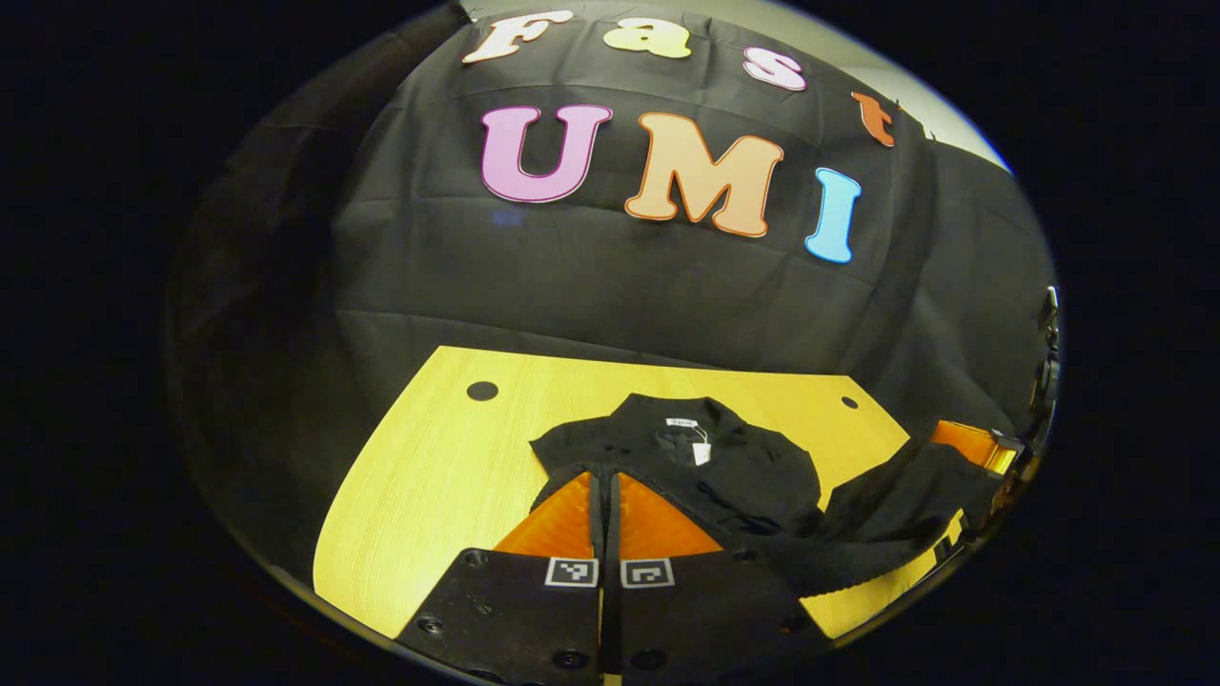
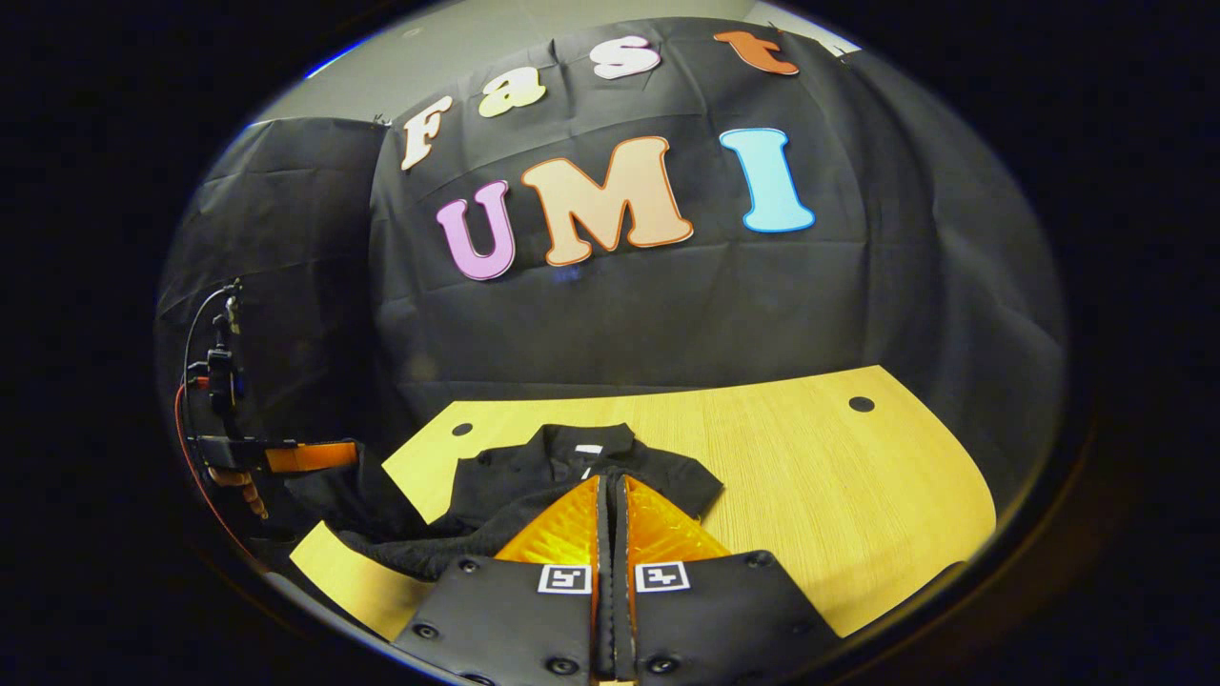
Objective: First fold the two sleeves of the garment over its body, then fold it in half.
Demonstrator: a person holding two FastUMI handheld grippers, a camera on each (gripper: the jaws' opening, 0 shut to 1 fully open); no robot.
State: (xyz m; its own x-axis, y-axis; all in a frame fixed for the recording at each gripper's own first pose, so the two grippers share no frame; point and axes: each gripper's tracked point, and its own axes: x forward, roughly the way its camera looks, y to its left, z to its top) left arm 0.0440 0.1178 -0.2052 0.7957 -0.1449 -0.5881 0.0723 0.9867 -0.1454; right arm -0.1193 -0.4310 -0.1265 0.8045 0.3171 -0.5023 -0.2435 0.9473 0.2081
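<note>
Left gripper view: left gripper [image 1: 606, 481] has its fingers closed together, tips at the garment's [image 1: 705, 457] near edge; whether cloth is pinched between them, cannot tell. The garment, black, lies on the table [image 1: 448, 457], collar and label [image 1: 696, 438] facing the wall, body bunched. To the side the right gripper [image 1: 982, 448] shows at the table edge, with dark cloth draped toward it, looks like the hem or a sleeve lifted off the surface. Right gripper view: right gripper [image 2: 610, 491] also closed, fingers tight together over the garment [image 2: 572, 476]; grip on cloth not clear either. The left gripper [image 2: 305, 457] shows far off with a hand [image 2: 238, 481] and cable, cloth [image 2: 353, 514] trailing to it off the table [image 2: 810, 476] corner. Judgement: sleeves seem already in, the half fold is in hand. Next move calls for carrying both held edges forward together to the collar, level, then letting go. This view gives the open tabletop beyond the garment; the other gives the label and collar clearly.
</note>
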